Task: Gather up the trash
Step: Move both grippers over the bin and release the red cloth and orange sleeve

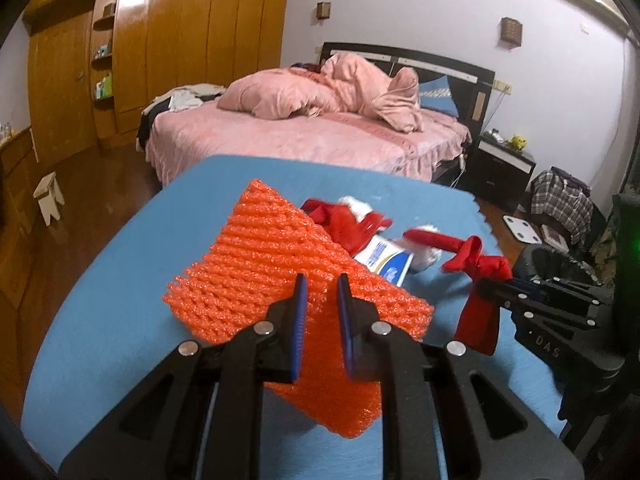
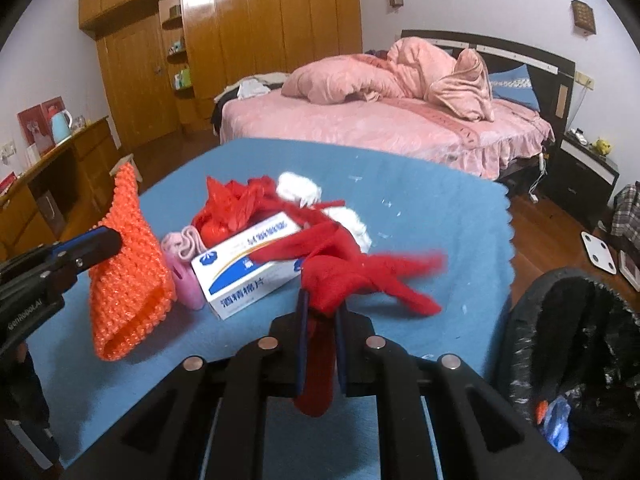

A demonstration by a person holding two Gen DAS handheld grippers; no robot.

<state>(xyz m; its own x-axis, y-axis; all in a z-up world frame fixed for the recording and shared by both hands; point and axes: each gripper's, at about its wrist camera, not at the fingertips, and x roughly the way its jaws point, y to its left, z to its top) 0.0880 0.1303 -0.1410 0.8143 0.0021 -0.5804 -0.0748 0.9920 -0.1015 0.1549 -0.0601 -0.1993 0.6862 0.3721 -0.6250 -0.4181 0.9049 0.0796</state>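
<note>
Your left gripper pinches the orange foam net; your right gripper clamps the red cloth strip between its fingers.

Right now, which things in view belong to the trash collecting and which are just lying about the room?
Part of the job:
- orange foam net, held in the left gripper
- red cloth strip, held in the right gripper
- white-and-blue box
- red plastic bag
- black-lined trash bin

Just lying about:
- bed
- kettle
- small stool
</note>
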